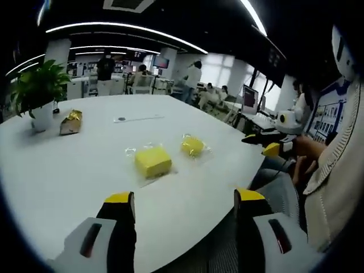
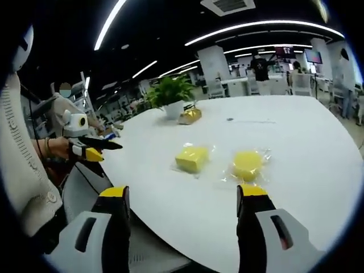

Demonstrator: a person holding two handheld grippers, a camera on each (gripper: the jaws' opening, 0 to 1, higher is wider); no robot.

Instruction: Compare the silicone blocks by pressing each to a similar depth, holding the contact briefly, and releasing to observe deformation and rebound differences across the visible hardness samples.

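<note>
While both grippers hang back at the near edge of the white table (image 1: 68,170), jaws wide apart and holding nothing, no pressing has begun; the square yellow block (image 1: 152,161) and the rounder one (image 1: 193,145) lie side by side in clear wrappers, so an approach comes next.

The left tool (image 1: 185,207) is hovering with its yellow-tipped jaws spread wide and nothing between them. The right tool (image 2: 182,202) is hanging likewise, jaws parted and holding nothing. In each view the other tool is showing at the side, gripped by the person's hand (image 1: 304,149).
</note>
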